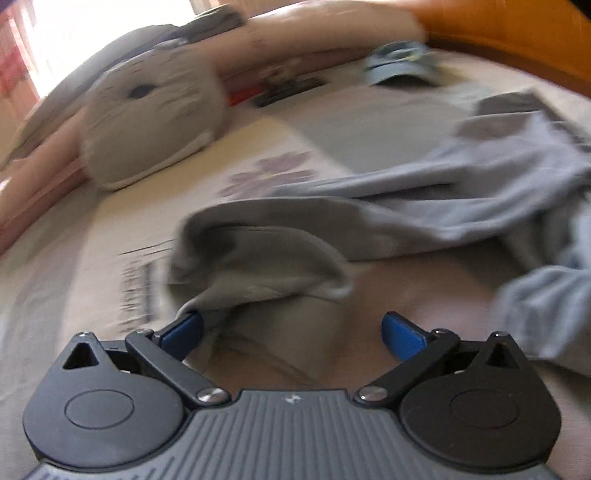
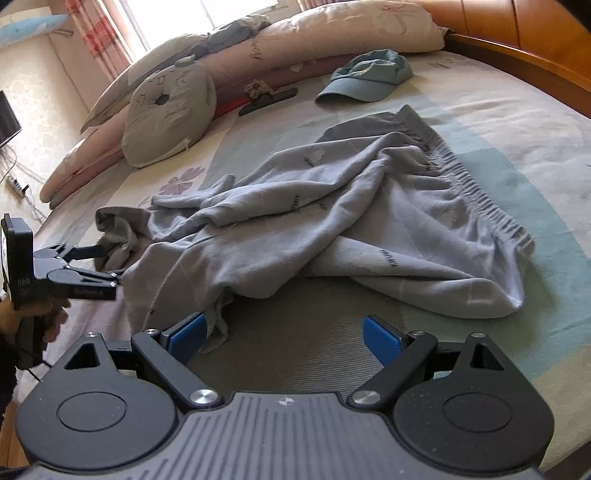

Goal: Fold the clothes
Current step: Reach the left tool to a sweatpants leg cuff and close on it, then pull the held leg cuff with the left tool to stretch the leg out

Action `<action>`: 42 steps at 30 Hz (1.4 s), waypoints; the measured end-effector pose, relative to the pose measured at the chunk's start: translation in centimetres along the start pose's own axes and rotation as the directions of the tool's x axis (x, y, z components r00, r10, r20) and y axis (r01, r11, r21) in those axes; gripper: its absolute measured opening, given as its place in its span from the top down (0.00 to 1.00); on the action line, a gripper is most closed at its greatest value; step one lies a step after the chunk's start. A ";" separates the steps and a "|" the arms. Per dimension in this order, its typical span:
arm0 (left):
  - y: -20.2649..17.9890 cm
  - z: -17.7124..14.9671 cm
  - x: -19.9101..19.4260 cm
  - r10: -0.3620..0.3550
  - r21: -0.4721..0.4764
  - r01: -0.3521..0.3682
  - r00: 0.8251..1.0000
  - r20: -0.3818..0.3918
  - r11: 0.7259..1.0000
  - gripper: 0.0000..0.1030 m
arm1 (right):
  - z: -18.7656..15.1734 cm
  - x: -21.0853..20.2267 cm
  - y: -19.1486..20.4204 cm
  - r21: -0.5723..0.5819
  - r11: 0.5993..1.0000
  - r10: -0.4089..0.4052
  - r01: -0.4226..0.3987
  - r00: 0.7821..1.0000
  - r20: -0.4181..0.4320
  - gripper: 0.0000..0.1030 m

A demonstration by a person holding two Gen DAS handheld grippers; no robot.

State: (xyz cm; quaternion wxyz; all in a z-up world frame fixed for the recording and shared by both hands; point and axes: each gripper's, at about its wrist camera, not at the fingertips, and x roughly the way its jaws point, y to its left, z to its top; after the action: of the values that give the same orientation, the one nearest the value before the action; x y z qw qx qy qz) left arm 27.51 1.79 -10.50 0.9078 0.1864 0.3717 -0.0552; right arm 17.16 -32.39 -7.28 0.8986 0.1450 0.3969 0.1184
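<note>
Left hand-held gripper (image 1: 291,328) sits low over the bed (image 1: 74,280), blue fingers spread wide, and one leg cuff of the grey trousers (image 1: 266,254) bunches right in front of it, the cloth brushing its left-side finger (image 1: 184,328) while nothing is pinched between the two. That view is smeared with blur, so finer detail is lost. Over to the right hand-held gripper (image 2: 284,336): also wide apart, empty, with a trailing hem of the same trousers (image 2: 332,229) lying against its left-side finger (image 2: 188,332). From this camera the other tool shows at the left edge, a hand (image 2: 55,314) wrapped round its handle, its tip at the far cuff. The trousers sprawl crumpled across the middle of the bed, elastic waistband (image 2: 476,184) on the right side, legs twisted over each other and running toward the left. Beyond them, well apart, a light blue cap (image 2: 369,77) rests on the patterned bedspread (image 2: 517,122). Further left a round grey cushion (image 2: 170,110) leans against the long pink pillows (image 2: 325,33) lined up along the far edge, with a dark flat object (image 2: 269,98) just beside it. Orange wooden headboard (image 2: 517,44) curves round the upper right, and curtains (image 2: 96,33) hang by the bright window.
</note>
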 end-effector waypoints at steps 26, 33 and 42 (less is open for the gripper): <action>-0.6 -2.3 -3.6 0.177 0.281 -0.166 0.984 -0.015 0.945 0.92 | 0.0 -0.8 -0.3 0.012 1.000 0.000 0.000 1.000 0.019 0.09; 3.9 -4.6 -4.6 0.326 0.367 -0.283 0.944 -0.059 0.886 0.93 | 0.7 -0.8 2.4 -0.067 0.997 0.049 -0.048 0.998 0.024 0.09; 10.0 -5.0 -3.5 0.532 0.477 -0.457 0.846 -0.029 0.751 0.95 | 1.0 -0.8 5.6 -0.142 0.987 0.074 -0.071 0.997 0.018 0.09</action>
State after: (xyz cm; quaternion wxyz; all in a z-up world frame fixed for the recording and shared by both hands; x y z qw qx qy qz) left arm 24.12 12.80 -8.36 0.7872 0.4879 0.3583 0.1181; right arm 16.78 -27.60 -4.10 0.9062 0.0966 0.3714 0.1774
